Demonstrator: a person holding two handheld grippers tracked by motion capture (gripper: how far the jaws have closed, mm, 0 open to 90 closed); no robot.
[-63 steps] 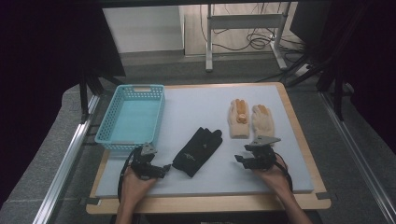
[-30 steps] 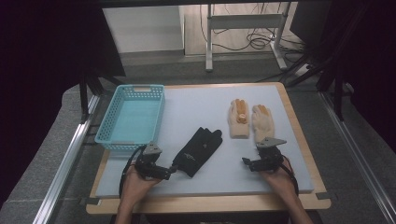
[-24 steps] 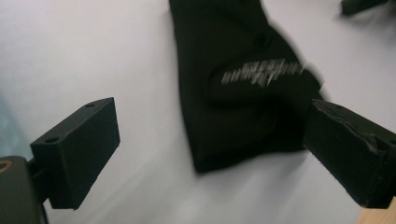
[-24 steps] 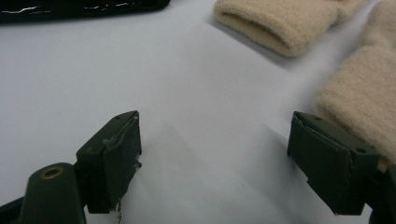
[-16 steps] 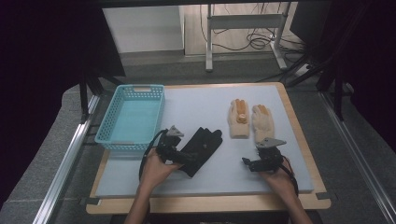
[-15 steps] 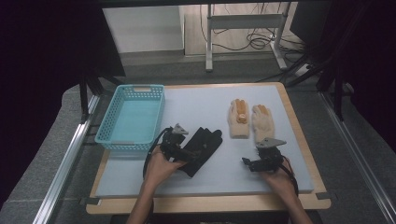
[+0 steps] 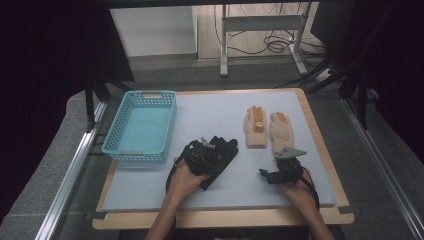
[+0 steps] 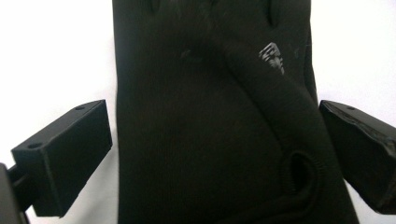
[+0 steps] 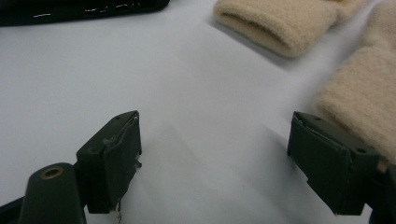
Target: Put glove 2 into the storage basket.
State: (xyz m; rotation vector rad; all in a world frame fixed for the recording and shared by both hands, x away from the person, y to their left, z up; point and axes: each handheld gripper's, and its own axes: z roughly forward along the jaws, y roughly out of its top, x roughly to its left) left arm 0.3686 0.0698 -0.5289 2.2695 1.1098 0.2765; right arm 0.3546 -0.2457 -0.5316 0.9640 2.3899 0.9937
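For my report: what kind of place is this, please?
Probably a lab or workshop bench for recording. A padded table stands between metal rails, a cabled desk frame behind it, and dark screens at both sides.

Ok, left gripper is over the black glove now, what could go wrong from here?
1. The left gripper has its jaws wide open with the black glove spanning nearly the whole gap; closing may bunch the fabric or catch only one layer.
2. The glove lies flat on the mat, so the jaws could scrape the mat first.
3. A limp glove may snag the basket rim.
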